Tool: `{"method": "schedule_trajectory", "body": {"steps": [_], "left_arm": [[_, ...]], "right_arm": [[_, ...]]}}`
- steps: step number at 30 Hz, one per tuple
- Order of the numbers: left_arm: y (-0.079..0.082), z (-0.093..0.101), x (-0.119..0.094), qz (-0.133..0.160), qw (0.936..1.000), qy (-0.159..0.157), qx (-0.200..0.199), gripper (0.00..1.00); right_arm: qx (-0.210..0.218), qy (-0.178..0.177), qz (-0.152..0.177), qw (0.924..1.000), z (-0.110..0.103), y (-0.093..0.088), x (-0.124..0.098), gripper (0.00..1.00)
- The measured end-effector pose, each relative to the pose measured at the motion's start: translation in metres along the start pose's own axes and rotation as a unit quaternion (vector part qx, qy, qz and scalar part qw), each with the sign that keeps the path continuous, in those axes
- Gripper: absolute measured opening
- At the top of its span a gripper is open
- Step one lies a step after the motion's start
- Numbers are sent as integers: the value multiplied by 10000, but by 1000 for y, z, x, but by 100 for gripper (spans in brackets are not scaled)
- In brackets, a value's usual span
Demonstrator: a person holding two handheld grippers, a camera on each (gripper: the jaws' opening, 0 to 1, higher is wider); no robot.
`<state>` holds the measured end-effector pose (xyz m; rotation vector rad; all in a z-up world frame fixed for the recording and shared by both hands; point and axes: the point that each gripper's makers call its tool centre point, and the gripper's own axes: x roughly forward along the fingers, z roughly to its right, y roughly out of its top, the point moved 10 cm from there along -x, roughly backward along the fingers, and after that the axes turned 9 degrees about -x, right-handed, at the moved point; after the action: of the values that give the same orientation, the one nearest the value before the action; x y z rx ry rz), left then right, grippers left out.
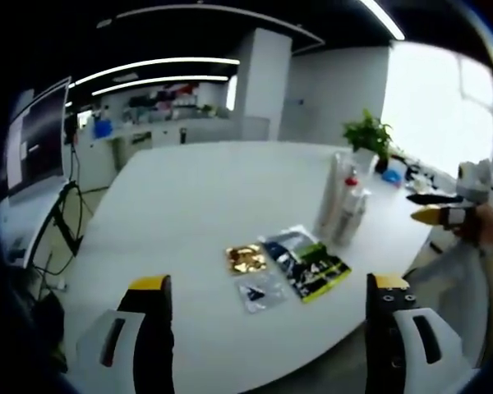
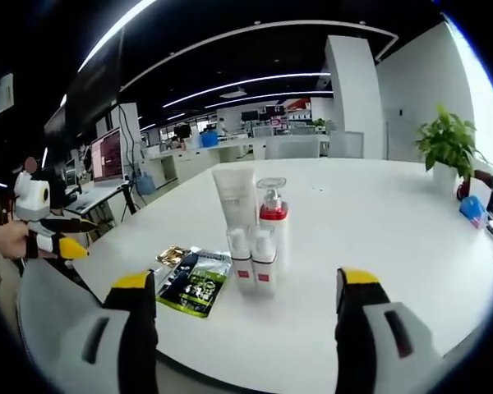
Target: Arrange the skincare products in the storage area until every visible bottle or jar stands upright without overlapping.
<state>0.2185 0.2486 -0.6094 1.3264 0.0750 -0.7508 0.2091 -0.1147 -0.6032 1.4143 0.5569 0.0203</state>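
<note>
Table: a large white round-edged table (image 2: 378, 222) is used as the storage area; everything is gathered near its front edge, within reach.
Tube: a tall white squeeze tube (image 2: 234, 197) is stood on its cap at the back of the cluster, probably so the shorter items are not hidden; in the left gripper view the same cluster (image 1: 343, 201) is seen to the right of the sachets.
Pump bottle: a clear pump bottle with a red collar (image 2: 272, 215) is set upright just beside the tube, apparently touching it.
Small bottles: two small white bottles with red bands (image 2: 253, 261) are placed upright in front, side by side.
Sachets: a dark green-and-black flat sachet (image 1: 306, 264), a gold foil sachet (image 1: 246, 259) and a small clear packet (image 1: 260, 293) are laid flat beside the bottles, edges partly overlapped.
Left gripper (image 1: 267, 308): held empty, jaws spread wide, hovering short of the sachets.
Right gripper (image 2: 242, 304): likewise spread and empty, lined up on the bottle cluster.
Judgement: the bottles appear already upright; little seems left unless the sachets count.
</note>
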Motion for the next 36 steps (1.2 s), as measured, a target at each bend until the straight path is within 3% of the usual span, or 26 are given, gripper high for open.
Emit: {"method": "schedule_trajectory", "body": {"steps": [36], "left_arm": [[0, 1, 0, 26, 10000, -54, 3, 94]], "right_arm": [[-119, 27, -103, 9999, -2, -1, 1, 93]]}}
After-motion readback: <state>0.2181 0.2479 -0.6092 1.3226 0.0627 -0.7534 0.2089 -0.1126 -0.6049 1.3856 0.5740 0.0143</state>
